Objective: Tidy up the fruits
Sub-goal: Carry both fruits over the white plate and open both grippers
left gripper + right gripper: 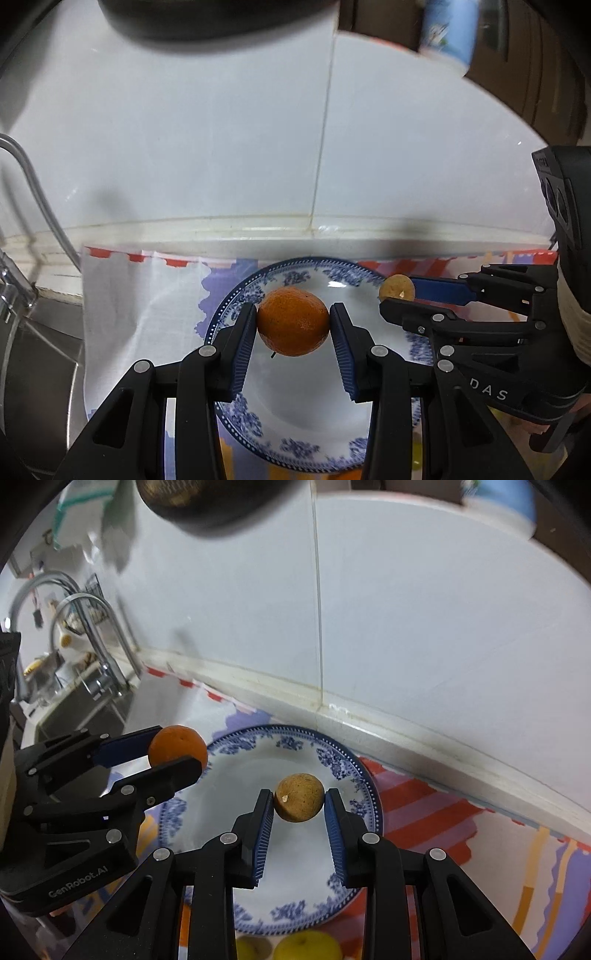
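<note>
Both fruits are in hand and over the plate [236, 301], neither set down yet, so the task looks midway: carrying is about done, release is left. The left gripper [292, 318] is clamped on an orange [292, 322], pads pressing both sides, at lower centre of the left wrist view; the same orange shows at mid-left of the right wrist view, over the plate's left rim. The right gripper [299, 803] is clamped on a small brownish-tan round fruit [299, 798], kind unclear, lower centre of the right wrist view and above the plate's middle; in the left view it sits at the plate's right rim. The blue-and-white patterned plate holds nothing at all as far as both views show, just bare white centre under the fruits. Whether either fruit touches the plate cannot be told; they look to hang just above it. The plate lies on a patterned cloth [424, 812] against the white tiled wall [221, 147]. Two yellow fruits [306, 947] sit at the bottom edge of the right view, off the plate on the cloth, likely still to be moved. A sink faucet [92, 627] is at left.
</note>
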`<move>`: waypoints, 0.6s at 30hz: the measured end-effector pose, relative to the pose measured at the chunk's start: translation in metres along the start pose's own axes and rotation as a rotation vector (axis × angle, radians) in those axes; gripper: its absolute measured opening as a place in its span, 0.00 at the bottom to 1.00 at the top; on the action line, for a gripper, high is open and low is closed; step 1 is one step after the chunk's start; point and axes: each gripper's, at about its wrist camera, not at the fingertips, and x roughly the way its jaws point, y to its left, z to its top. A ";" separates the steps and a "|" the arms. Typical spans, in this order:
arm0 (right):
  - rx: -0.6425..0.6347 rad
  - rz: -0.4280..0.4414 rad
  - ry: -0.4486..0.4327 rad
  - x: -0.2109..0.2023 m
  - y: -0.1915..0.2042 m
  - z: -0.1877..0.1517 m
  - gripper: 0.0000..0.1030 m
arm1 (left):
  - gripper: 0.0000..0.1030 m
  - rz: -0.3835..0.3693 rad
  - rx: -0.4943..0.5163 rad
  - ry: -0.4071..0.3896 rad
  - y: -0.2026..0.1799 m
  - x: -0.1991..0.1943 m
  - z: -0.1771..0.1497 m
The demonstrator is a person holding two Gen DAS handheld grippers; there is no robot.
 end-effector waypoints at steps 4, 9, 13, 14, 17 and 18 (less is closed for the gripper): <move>-0.001 0.013 0.065 0.025 -0.003 0.002 0.29 | 0.39 -0.009 -0.001 0.046 0.005 0.024 0.003; 0.009 0.019 0.141 0.050 -0.009 0.004 0.29 | 0.39 -0.011 0.002 0.103 0.007 0.048 0.003; 0.023 0.022 0.169 0.059 -0.016 0.002 0.29 | 0.39 -0.012 0.005 0.125 0.008 0.060 0.002; 0.022 0.019 0.171 0.061 -0.016 0.002 0.29 | 0.39 -0.015 0.005 0.131 0.009 0.062 0.001; 0.022 0.016 0.175 0.064 -0.018 0.001 0.29 | 0.39 -0.017 0.005 0.149 0.009 0.066 0.001; 0.024 0.014 0.173 0.064 -0.019 0.001 0.29 | 0.39 -0.018 0.005 0.151 0.009 0.066 0.001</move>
